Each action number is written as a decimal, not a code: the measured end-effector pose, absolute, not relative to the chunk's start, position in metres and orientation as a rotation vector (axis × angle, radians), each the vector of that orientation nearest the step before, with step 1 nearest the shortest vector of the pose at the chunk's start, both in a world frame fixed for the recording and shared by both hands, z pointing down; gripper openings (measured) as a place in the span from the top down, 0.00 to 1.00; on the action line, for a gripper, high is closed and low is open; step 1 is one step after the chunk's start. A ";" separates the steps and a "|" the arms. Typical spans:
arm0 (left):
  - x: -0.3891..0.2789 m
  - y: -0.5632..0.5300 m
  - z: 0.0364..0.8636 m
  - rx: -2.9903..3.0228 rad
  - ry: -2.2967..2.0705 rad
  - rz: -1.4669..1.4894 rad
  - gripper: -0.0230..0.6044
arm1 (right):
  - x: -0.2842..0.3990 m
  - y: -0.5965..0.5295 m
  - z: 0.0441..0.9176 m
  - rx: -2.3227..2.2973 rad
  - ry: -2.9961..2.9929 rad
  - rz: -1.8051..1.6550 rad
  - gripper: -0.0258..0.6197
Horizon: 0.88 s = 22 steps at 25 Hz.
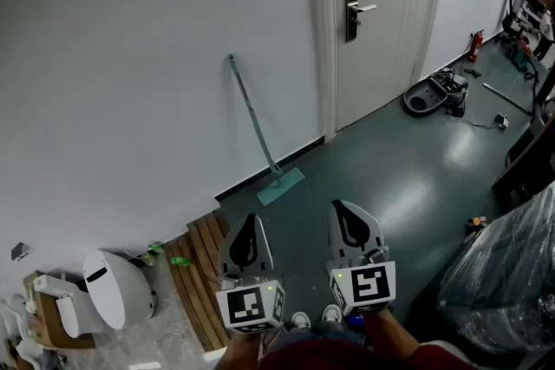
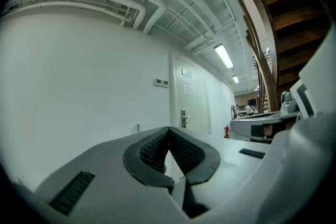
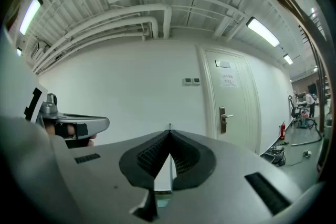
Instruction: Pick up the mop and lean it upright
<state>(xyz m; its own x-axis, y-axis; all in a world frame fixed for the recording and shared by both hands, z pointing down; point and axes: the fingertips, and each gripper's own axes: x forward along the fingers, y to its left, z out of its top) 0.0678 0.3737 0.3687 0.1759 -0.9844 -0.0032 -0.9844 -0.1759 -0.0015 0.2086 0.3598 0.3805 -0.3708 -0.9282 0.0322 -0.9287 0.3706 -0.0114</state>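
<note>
Mop: The mop [image 1: 257, 127] leans against the white wall [image 1: 130, 56] left of the door [image 1: 373, 13], with its handle up and its teal head [image 1: 281, 185] flat on the dark floor [image 1: 381, 178] at the wall's foot.
Left tool: The left tool [image 1: 251, 223] is held level and well short of the mop, with its jaws pressed together at the tips and nothing between them.
Right tool: The right tool [image 1: 344, 210], just beside the left, is level too and carries nothing. Its tips touch, and a slim gap shows below them.
Hidden: In both gripper views the tool's own body covers the floor and nearly all of the mop. Only the handle tip [image 3: 169, 126] peeps over the closed jaws.
Cut off: The person appears only as shoes [image 1: 314, 318] and a forearm at the head view's bottom edge. A plastic-wrapped bulk [image 1: 507, 273] runs off the right edge, and its contents cannot be made out.
Head view alone: It shows the mop head, the wooden slats [image 1: 195, 273] and a white bin [image 1: 113, 290].
Gripper views alone: They show the ceiling pipes [image 3: 131, 23] and a strip light [image 2: 224, 56].
</note>
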 end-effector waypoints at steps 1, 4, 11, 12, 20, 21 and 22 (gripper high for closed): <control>0.062 0.381 0.368 -2.403 2.016 -0.002 0.94 | 0.200 0.367 0.378 1.742 -2.597 0.040 0.93; 0.047 0.406 0.367 -2.395 2.023 -0.007 0.94 | 0.178 0.390 0.374 1.723 -2.620 0.040 0.93; 0.030 0.440 0.357 -2.388 2.030 0.072 0.94 | 0.157 0.417 0.365 1.714 -2.634 0.009 0.93; 0.027 0.442 0.356 -2.382 2.037 0.072 0.94 | 0.154 0.418 0.364 1.710 -2.636 0.004 0.93; 0.031 0.439 0.348 -2.310 2.089 0.062 0.94 | 0.168 0.406 0.355 1.708 -2.692 0.029 0.93; 0.034 0.438 0.347 -2.299 2.100 0.057 0.94 | 0.172 0.403 0.355 1.700 -2.700 0.031 0.93; 0.039 0.436 0.347 -2.290 2.109 0.054 0.94 | 0.176 0.401 0.355 1.690 -2.709 0.033 0.93</control>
